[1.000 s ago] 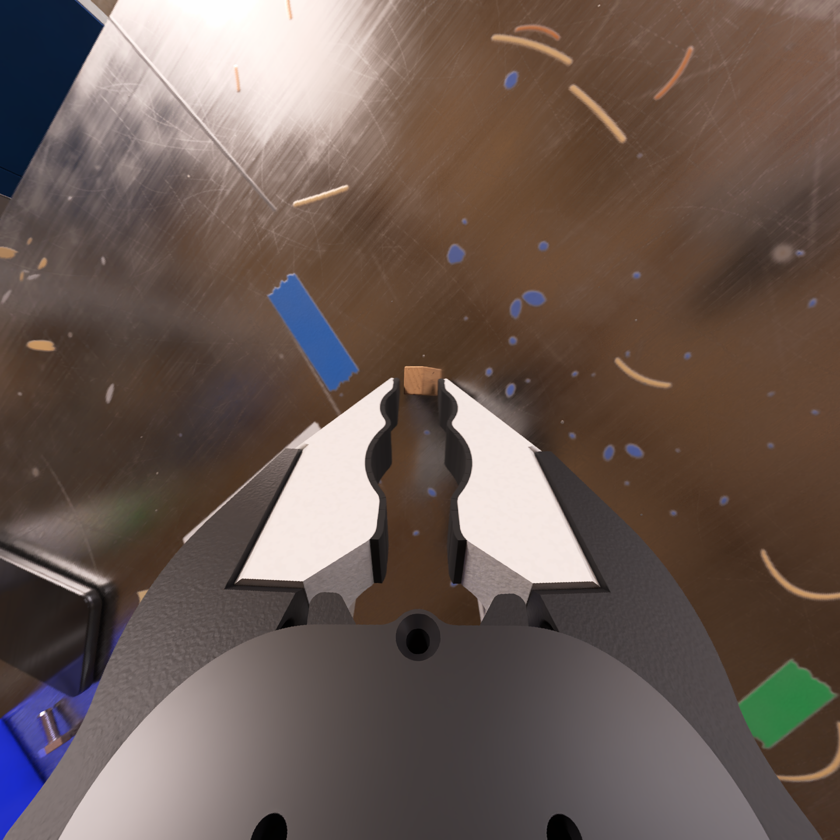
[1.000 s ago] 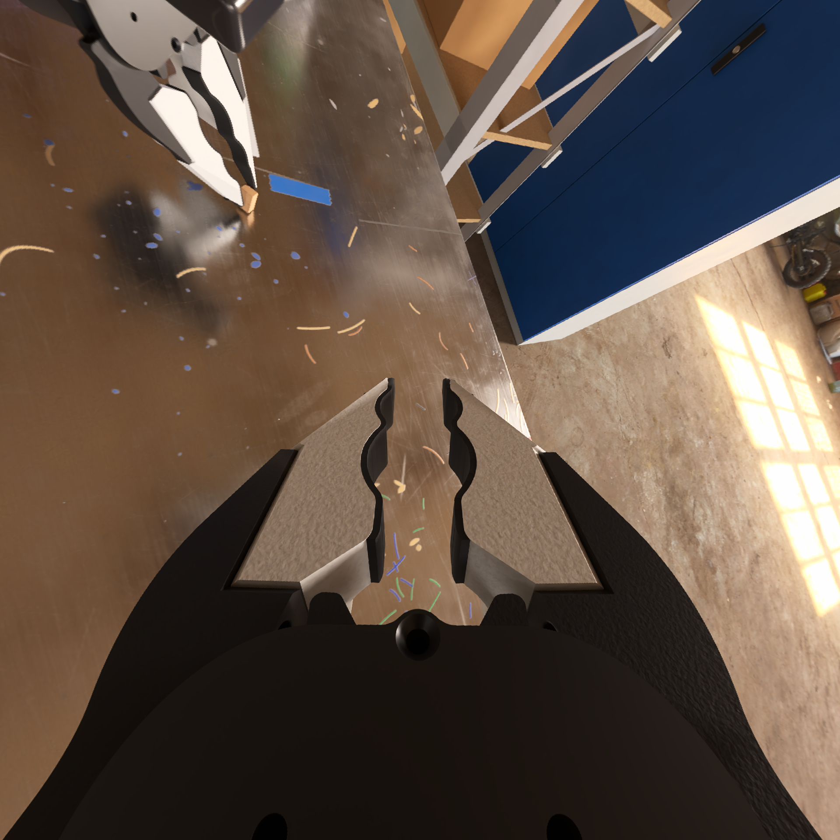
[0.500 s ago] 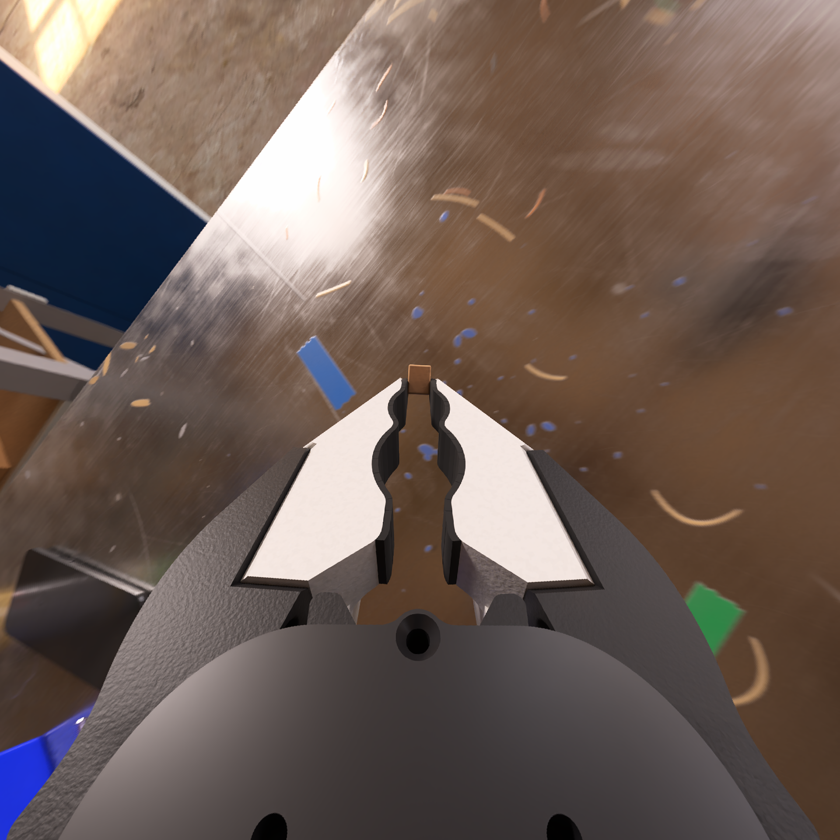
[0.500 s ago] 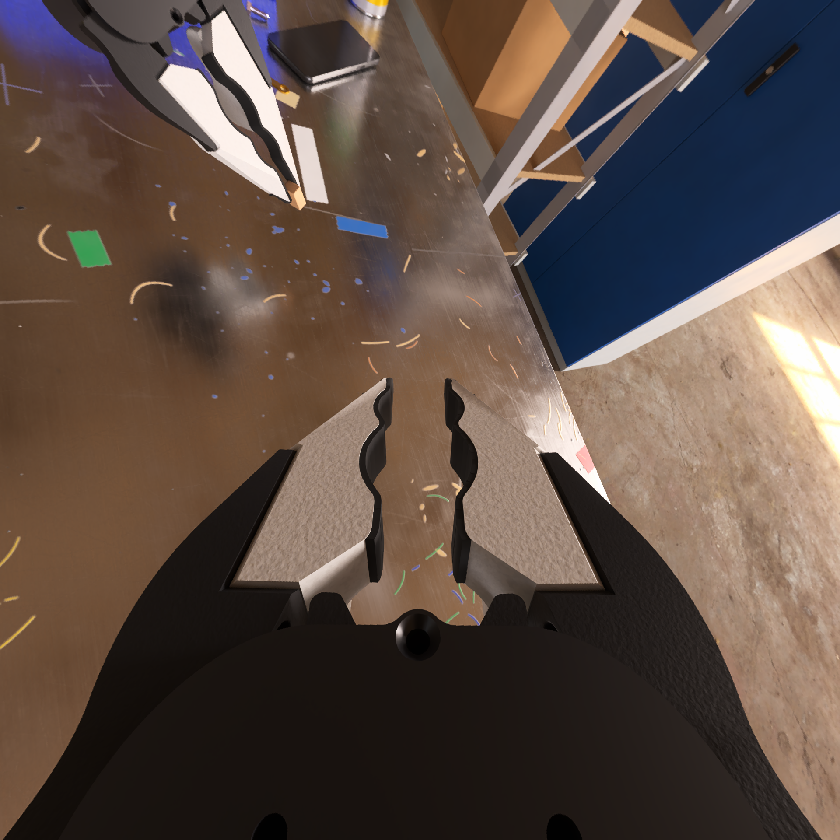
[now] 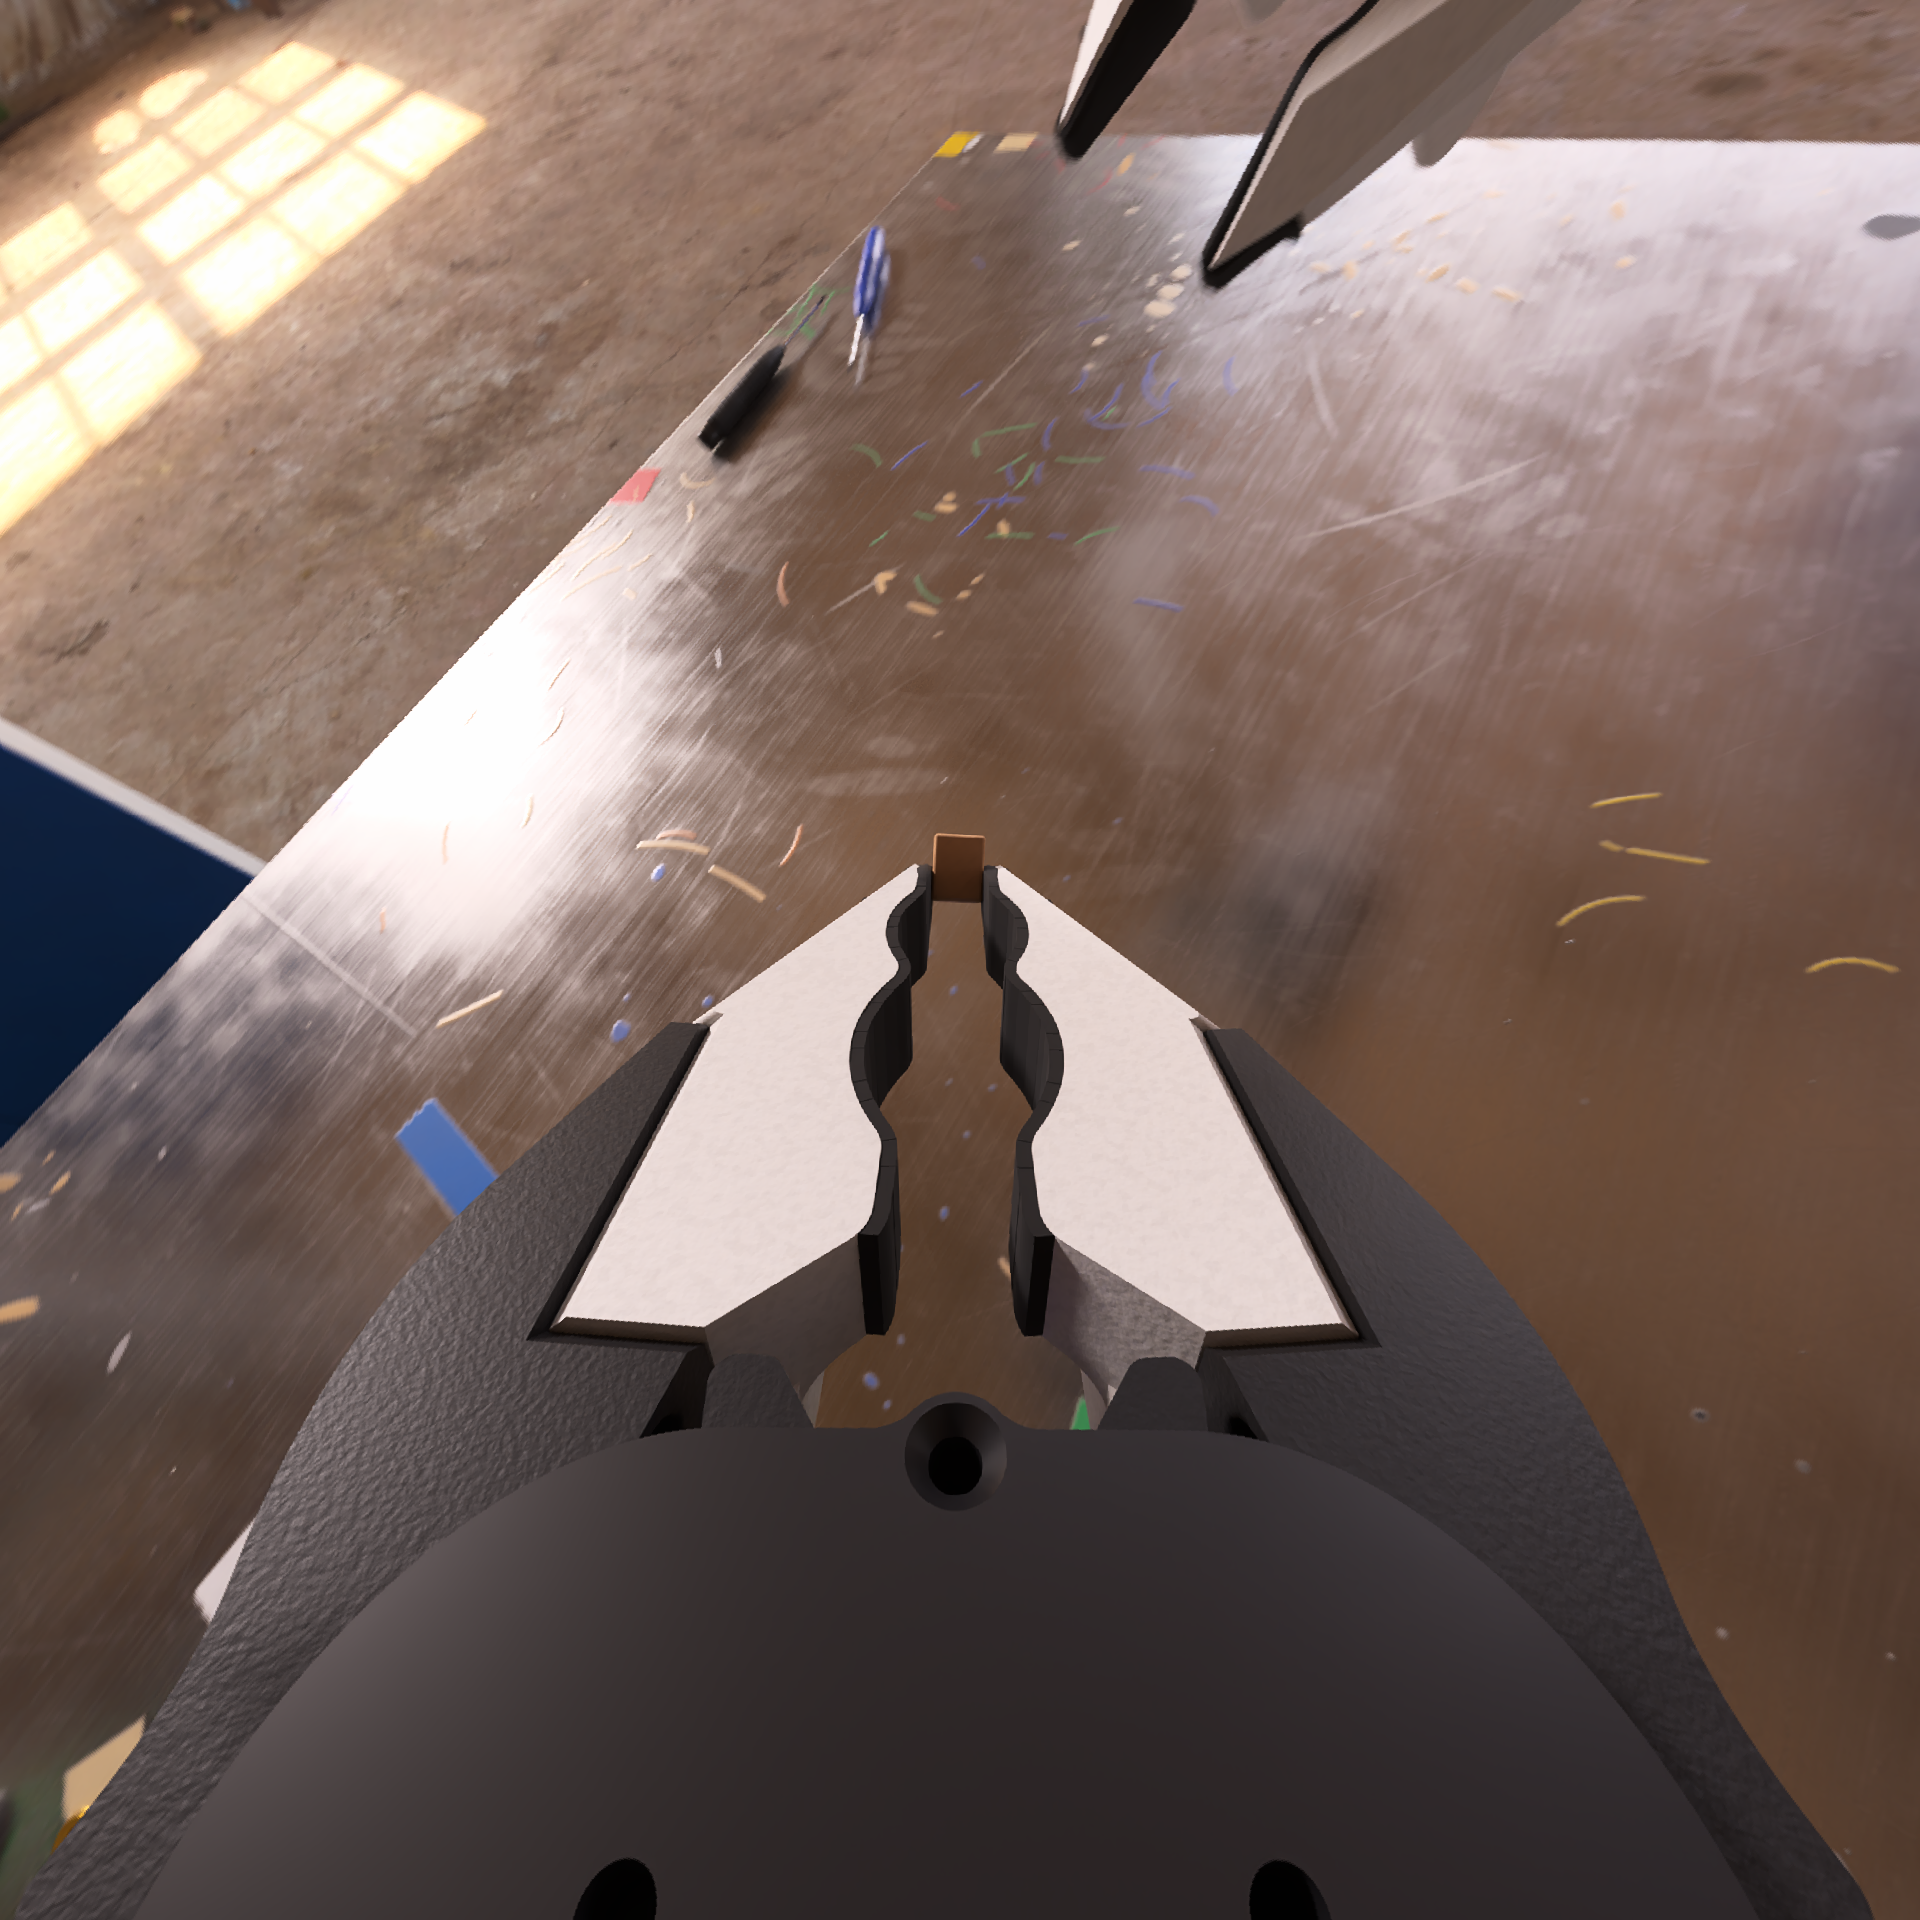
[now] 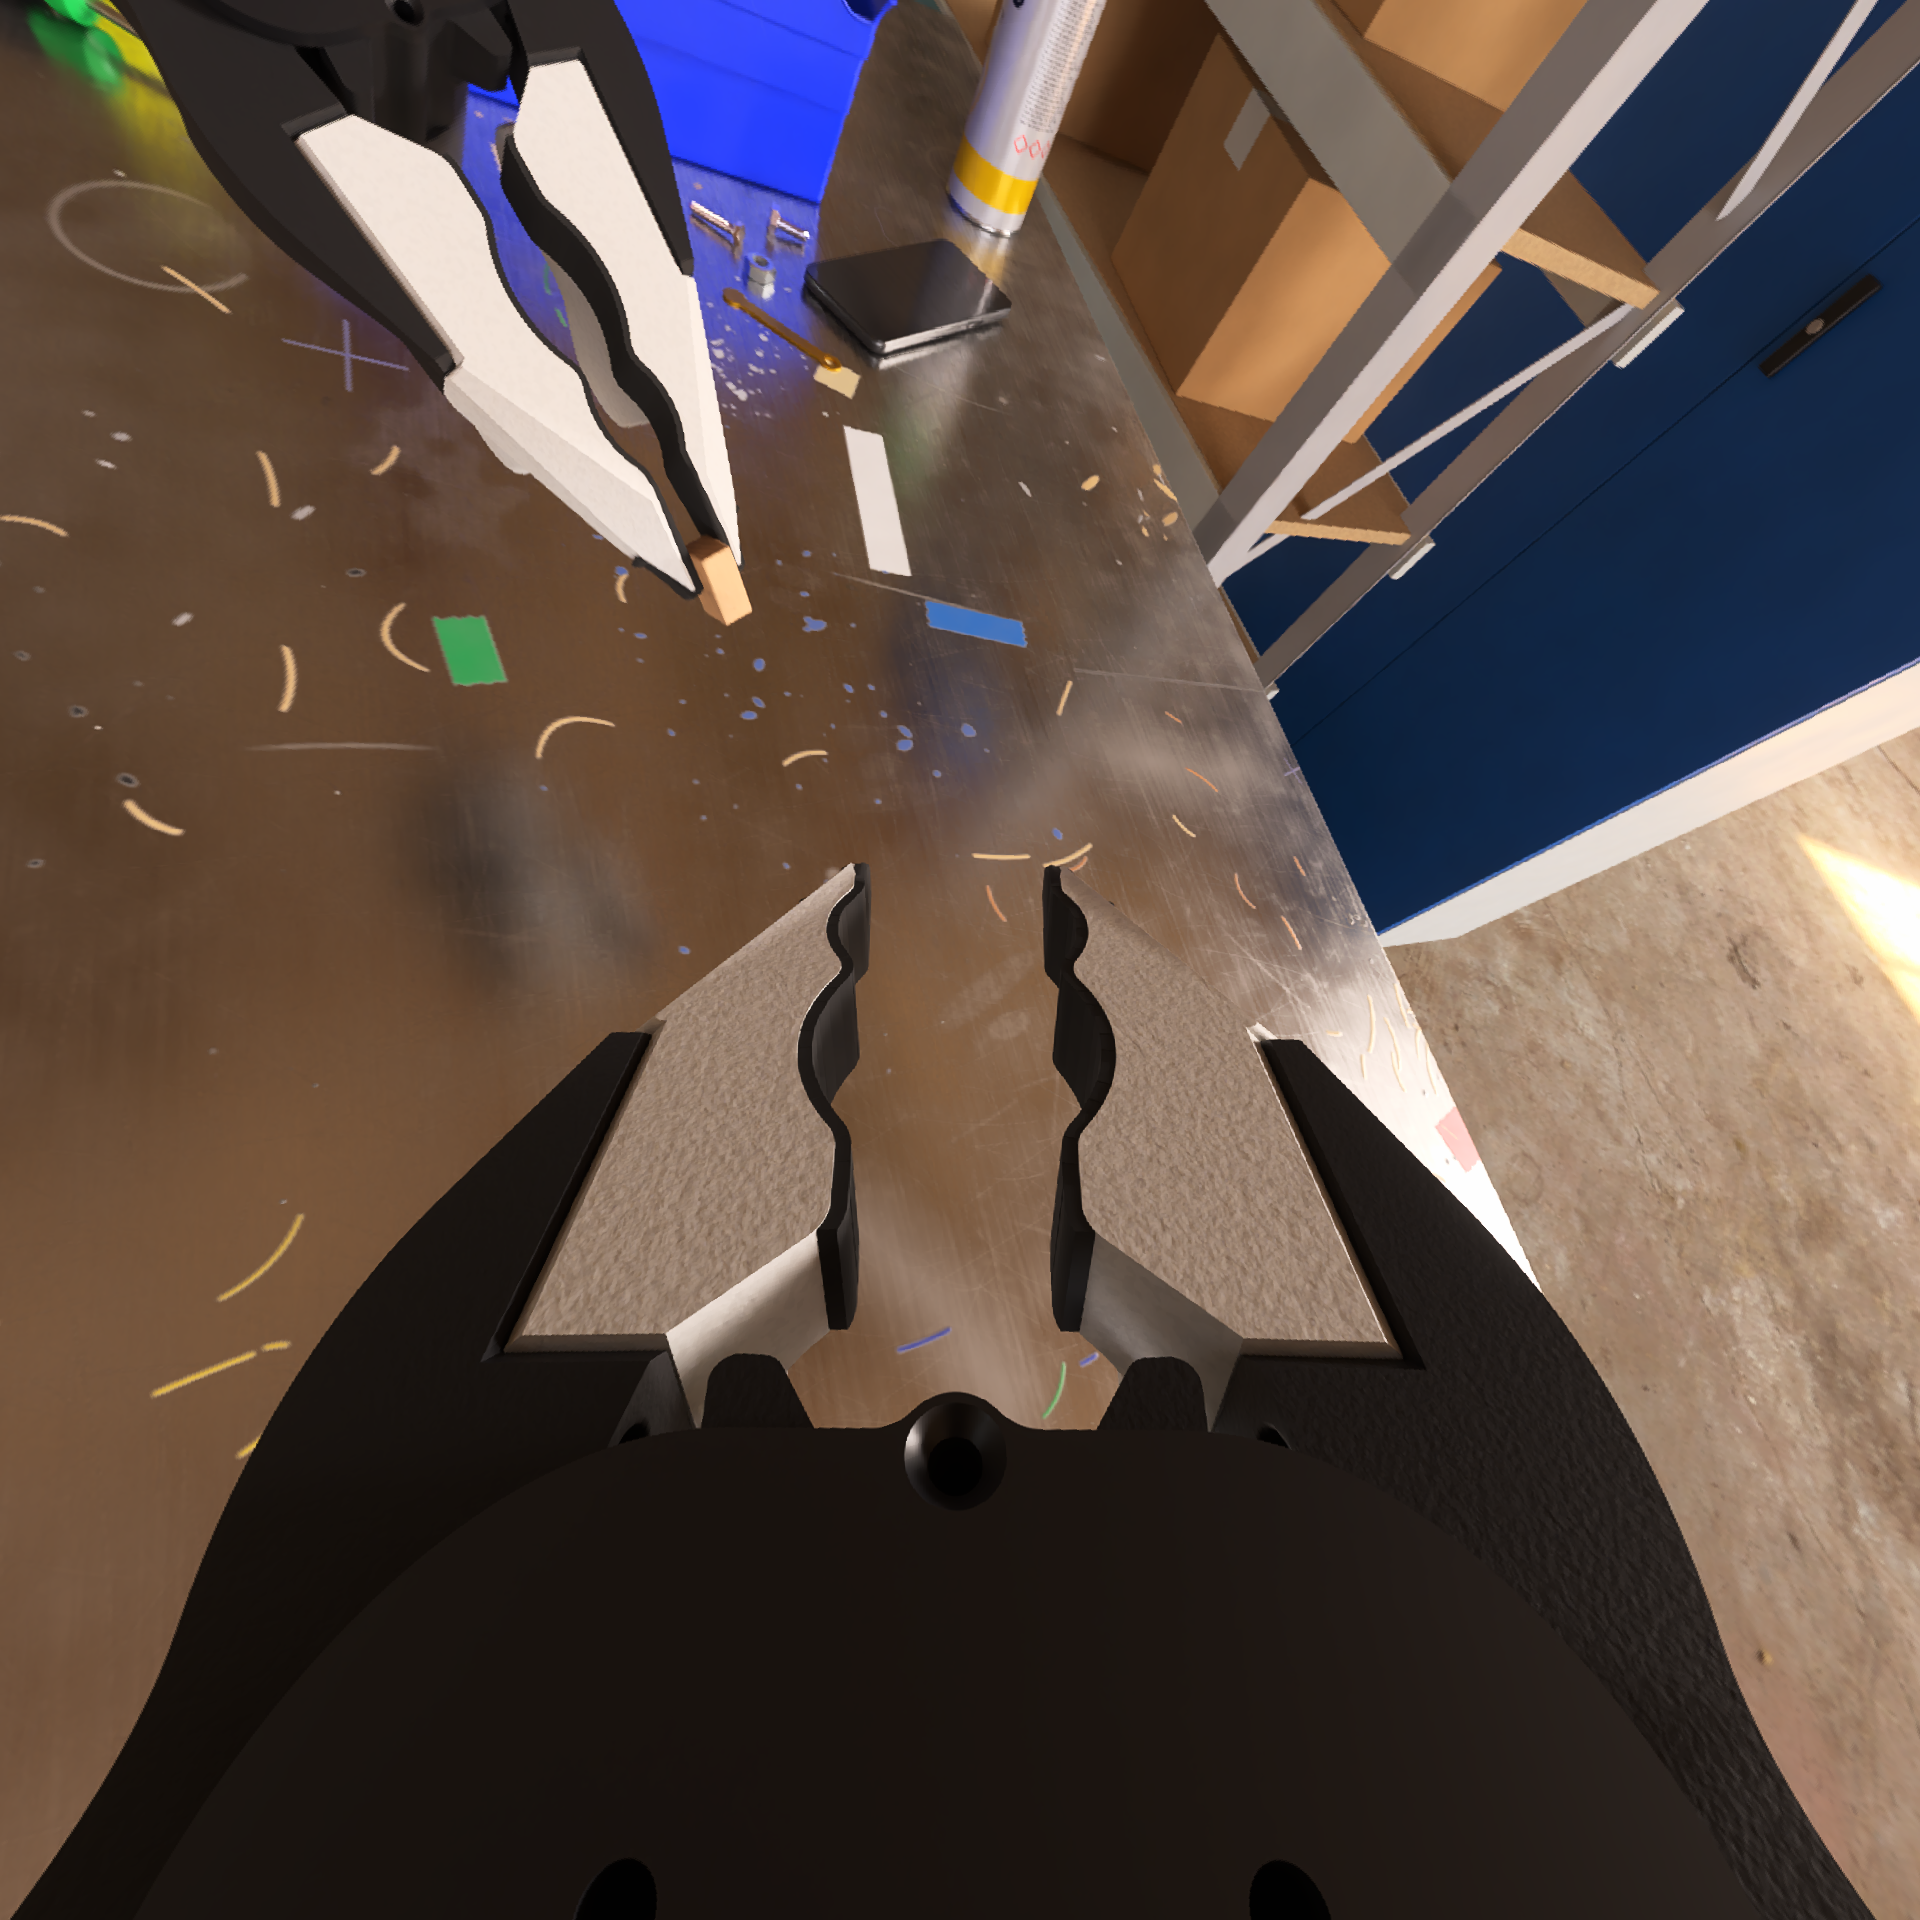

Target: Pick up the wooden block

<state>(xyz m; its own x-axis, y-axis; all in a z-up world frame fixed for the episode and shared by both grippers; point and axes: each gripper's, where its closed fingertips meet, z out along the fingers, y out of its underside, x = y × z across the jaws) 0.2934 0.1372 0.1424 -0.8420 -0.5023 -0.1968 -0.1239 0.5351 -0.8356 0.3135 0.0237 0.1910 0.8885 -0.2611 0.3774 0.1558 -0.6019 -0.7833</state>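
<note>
The left gripper (image 5: 957,883) pinches a small wooden block (image 5: 957,869) at its very fingertips, lifted clear above the scratched metal counter (image 5: 1351,644), a light, rigid piece that looks prone to slipping from so shallow a hold, while the right gripper (image 6: 951,883) hangs part-open and empty.

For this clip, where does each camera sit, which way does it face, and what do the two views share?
Left wrist view: on the left gripper, looking along its white fingers over the scratched metal bench; the fingers pinch the small wooden block.
Right wrist view: on the right gripper, facing the bench edge and dark blue cabinet; its fingers stand apart, holding nothing.
Shared: block, bench, blue tape strip, each other's gripper.
</note>
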